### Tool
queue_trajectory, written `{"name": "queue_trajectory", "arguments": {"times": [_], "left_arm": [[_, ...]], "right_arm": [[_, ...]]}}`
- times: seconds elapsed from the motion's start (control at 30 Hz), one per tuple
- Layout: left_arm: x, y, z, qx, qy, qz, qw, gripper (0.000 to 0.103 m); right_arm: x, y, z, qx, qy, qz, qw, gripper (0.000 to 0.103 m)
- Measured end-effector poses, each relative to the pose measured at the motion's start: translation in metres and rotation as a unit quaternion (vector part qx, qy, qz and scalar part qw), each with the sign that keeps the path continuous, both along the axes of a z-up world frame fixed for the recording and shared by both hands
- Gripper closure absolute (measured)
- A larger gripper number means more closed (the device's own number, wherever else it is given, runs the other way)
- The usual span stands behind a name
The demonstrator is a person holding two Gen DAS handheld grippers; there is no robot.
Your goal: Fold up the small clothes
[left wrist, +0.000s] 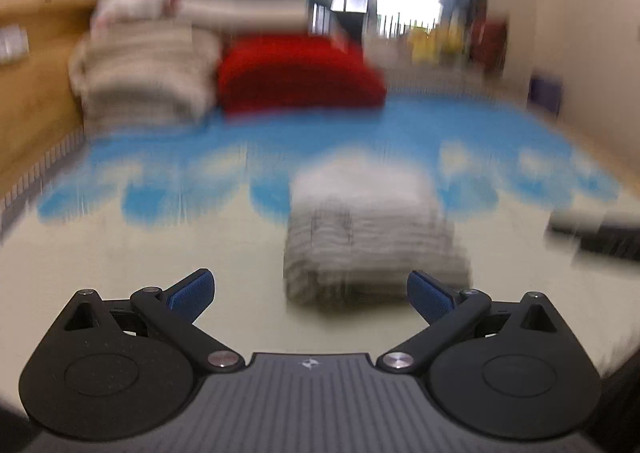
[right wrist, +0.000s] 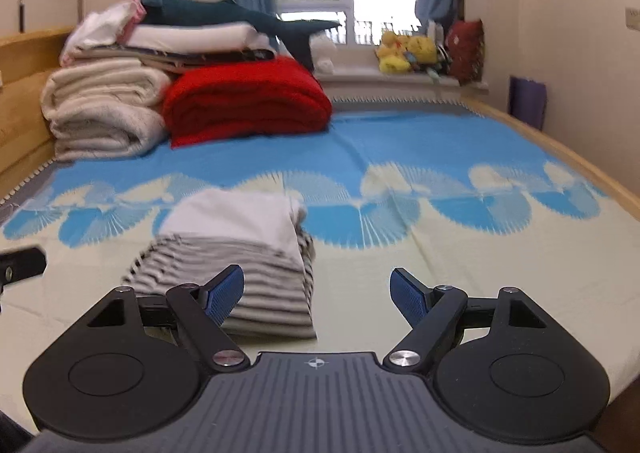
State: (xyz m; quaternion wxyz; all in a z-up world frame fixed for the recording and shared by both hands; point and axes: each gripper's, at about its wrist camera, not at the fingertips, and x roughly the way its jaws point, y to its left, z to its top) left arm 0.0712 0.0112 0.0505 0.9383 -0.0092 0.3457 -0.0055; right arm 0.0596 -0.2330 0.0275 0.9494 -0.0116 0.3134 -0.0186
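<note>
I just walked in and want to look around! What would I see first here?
Probably the bright red blanket, folded at the far end of the bed beside a tall stack of cream blankets. Closer, a small folded striped garment lies on the blue-and-cream bedspread. Yellow plush toys sit on the windowsill at the back.

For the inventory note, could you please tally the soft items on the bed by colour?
Striped grey-and-white folded garment: 1
Red folded blanket: 1
Cream folded blankets: 2
Dark teal plush shark: 1
Total: 5, leaving aside the thinner white and dark pieces stacked under the shark, which are too layered to separate.
</note>
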Motion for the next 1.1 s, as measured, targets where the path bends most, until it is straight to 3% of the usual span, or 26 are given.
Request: {"name": "queue_trajectory", "arguments": {"times": [0.07,0.23,0.4,0.57,1.1], "left_arm": [[0.007,0.003,-0.007,-0.024,0.019,0.000,0.9995,0.001],[0.013,0.004,-0.013,0.011,0.010,-0.004,0.9999,0.001],[0.024,0.020,-0.018,-0.033,0.030,0.008,0.9990,0.001],[0.028,0.015,-0.025,-0.031,0.036,0.006,0.9989,0.001],[0.035,0.000,-0.028,-0.048,0.044,-0.001,0.9979,0.001]], "right_arm": [[-0.003,0.003,0.000,-0.010,-0.011,0.004,1.000,0.022],[-0.001,0.014,-0.008,-0.030,0.000,0.016,0.999,0.022],[0.001,0.025,-0.012,-0.042,0.005,0.037,0.998,0.022],[0.004,0.035,-0.020,-0.059,0.014,0.052,0.997,0.022],[0.009,0.035,-0.031,-0.050,0.032,0.051,0.997,0.022]]}}
